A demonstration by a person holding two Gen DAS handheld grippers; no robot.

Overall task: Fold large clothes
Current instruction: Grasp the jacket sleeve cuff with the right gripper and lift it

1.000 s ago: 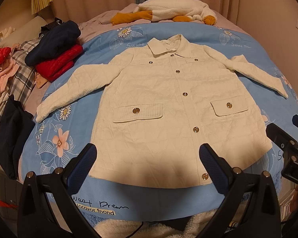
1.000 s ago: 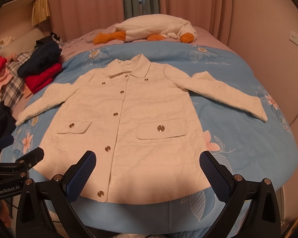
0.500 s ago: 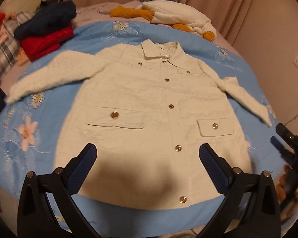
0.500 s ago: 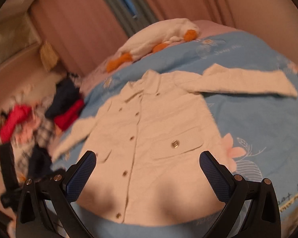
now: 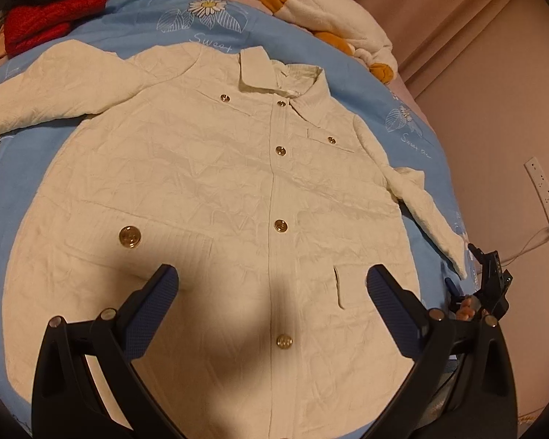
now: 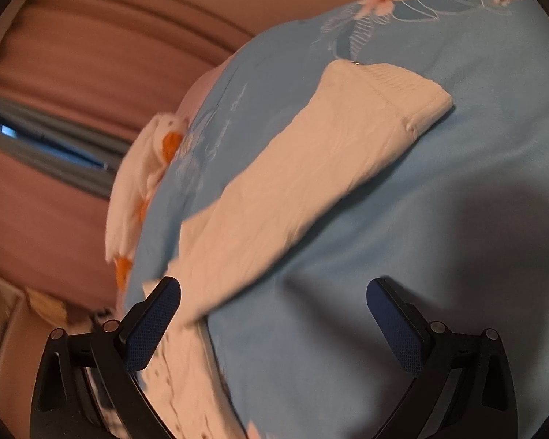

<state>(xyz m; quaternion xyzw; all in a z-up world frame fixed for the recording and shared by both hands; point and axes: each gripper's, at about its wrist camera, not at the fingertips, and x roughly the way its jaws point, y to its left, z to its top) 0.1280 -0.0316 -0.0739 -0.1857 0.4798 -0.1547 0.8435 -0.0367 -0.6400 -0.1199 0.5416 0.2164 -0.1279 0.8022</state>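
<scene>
The cream jacket (image 5: 216,197) lies buttoned and flat on the blue quilt (image 5: 139,22). The left gripper (image 5: 272,285) hovers spread over its hem. The right gripper (image 6: 273,294), spread too, hangs above the sleeve (image 6: 311,183), blurred, seemingly not touching it.

A bed (image 5: 426,135) under a blue flowered duvet (image 5: 135,18) filled most of the room, lit by warm, dim, yellowish light that left soft dark shadows across its near end. Behind the head of the bed hung pinkish-beige curtains (image 5: 439,11), and in the right wrist view a narrow strip of window (image 6: 47,146) showed between them. Beside the bed, on the side away from the heap of red and dark clothes (image 5: 51,22), stood a plain pinkish wall (image 5: 494,109) carrying a white power strip (image 5: 543,190) with a thin cable (image 5: 530,245) trailing down from it.
</scene>
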